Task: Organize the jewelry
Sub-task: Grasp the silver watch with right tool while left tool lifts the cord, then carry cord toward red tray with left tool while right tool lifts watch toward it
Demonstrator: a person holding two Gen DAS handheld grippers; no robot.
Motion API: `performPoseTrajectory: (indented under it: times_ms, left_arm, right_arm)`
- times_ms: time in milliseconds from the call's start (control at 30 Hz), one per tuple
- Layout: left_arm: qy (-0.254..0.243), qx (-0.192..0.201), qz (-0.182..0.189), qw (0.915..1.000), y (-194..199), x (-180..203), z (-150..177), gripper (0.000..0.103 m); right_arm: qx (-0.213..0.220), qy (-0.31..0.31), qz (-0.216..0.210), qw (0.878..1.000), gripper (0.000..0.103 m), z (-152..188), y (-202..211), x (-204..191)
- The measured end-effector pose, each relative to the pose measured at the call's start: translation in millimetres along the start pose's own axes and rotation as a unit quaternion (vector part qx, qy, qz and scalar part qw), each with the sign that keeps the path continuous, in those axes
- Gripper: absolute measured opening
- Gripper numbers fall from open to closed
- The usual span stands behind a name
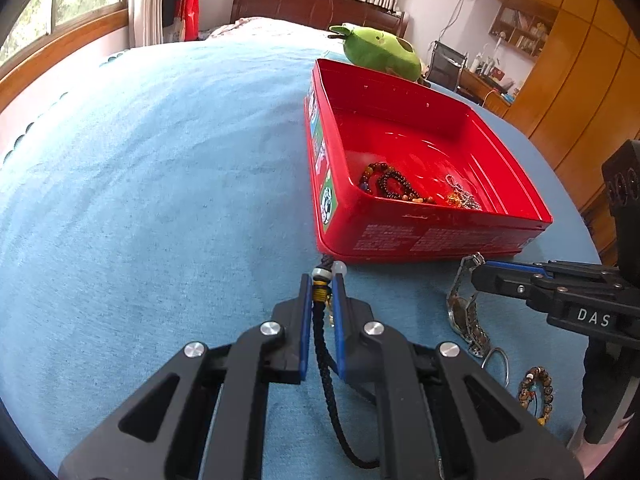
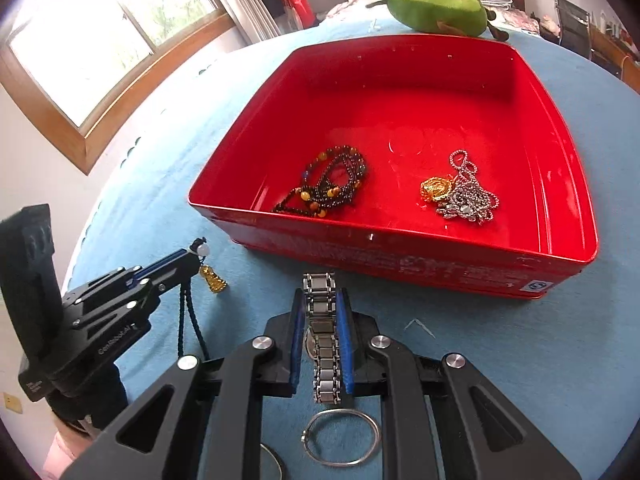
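Right wrist view — steel link watch [image 2: 325,332], clamped edgewise, hanging slack.

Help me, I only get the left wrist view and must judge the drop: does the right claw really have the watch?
Observer: Yes. In the right wrist view the watch band runs between the blue pads of the right claw, which press on it from both sides.
Operator: What hangs from my cord?
Observer: A small gold charm dangles from the cord just below the tip of the left claw.
Operator: Is there bare floor in the box's near right corner?
Observer: Yes, the floor of the red box is bare to the right of the silver chain.
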State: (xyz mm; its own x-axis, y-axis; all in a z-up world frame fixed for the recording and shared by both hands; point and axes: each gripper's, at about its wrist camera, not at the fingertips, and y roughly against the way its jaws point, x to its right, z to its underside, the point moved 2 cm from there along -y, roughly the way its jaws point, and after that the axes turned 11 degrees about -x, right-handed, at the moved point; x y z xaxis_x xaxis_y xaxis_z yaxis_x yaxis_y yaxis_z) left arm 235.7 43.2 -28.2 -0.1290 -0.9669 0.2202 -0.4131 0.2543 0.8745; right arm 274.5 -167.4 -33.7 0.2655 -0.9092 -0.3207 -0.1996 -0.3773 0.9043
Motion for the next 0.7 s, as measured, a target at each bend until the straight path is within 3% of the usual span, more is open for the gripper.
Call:
performPoseTrajectory:
  times_ms: [700]
  left_arm:
    - [-0.004, 0.036, 0.024, 0.9991, 36, -1, 3, 0.006]
  right_arm:
    - [0.041, 0.010, -0.018, 0.999, 0.015, 8, 36, -17]
